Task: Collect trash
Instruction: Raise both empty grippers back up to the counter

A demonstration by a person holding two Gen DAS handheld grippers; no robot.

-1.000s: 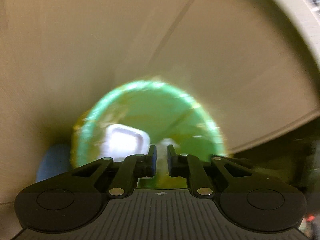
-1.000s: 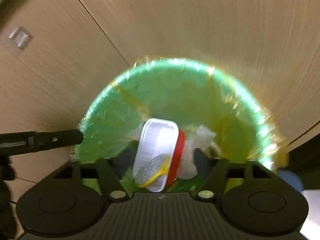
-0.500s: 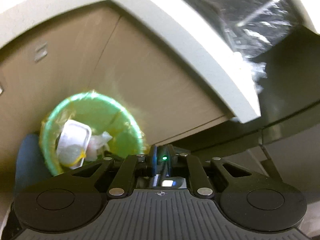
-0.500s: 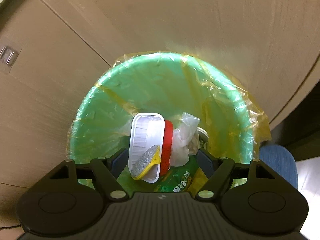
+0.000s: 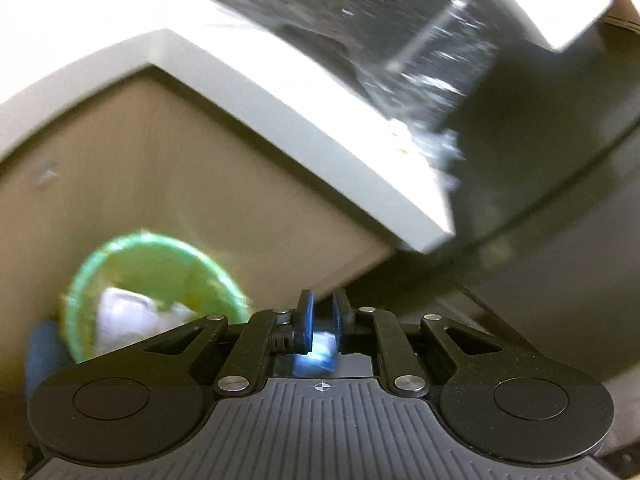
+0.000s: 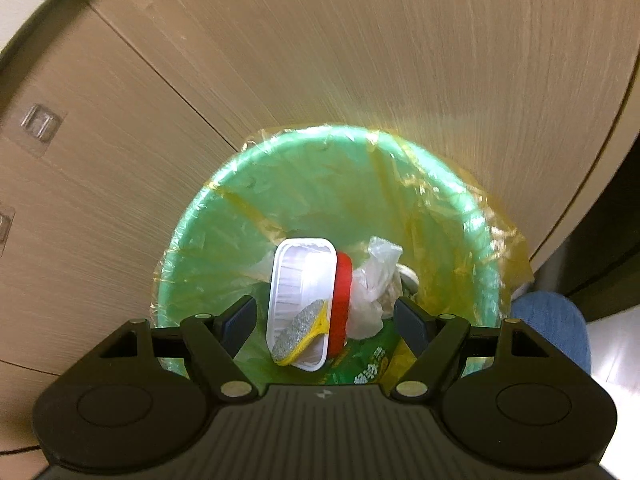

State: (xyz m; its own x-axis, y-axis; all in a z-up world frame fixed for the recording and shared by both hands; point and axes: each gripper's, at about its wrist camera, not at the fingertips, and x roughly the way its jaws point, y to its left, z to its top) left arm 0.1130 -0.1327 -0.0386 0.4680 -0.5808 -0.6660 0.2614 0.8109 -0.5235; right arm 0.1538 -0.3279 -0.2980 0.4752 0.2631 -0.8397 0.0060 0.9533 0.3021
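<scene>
Your jaws tell two different stories: on the left gripper [image 5: 322, 322] they stand nearly together with nothing pinched between them, only a pale blue glow showing in the narrow gap, while on the right gripper [image 6: 326, 318] they stand wide apart and empty, hanging directly above the green bin [image 6: 476, 216]. That wide spread makes sense as a releasing pose, since the trash lies below it inside the bin rather than in your grip: a white tray [image 6: 302, 292] standing on edge with a grey and yellow scouring pad [image 6: 300, 334] resting in its near end, a red lid [image 6: 342, 300] pressed against the tray's right side, a crumpled clear bag [image 6: 372, 284] to the right of that, and a green wrapper [image 6: 360, 364] nearest you. The bin is lined with a yellowish bag [image 6: 508, 240] folded over its rim, and it stands on the floor against the wooden cabinet [image 6: 360, 60], so things dropped from above stay put. Your left gripper looks higher and further right, toward the pale table [image 5: 280, 92] edge and the shiny black bag [image 5: 400, 28] on it, with the bin low at its left; I judge that is where the next piece of trash would come from.
</scene>
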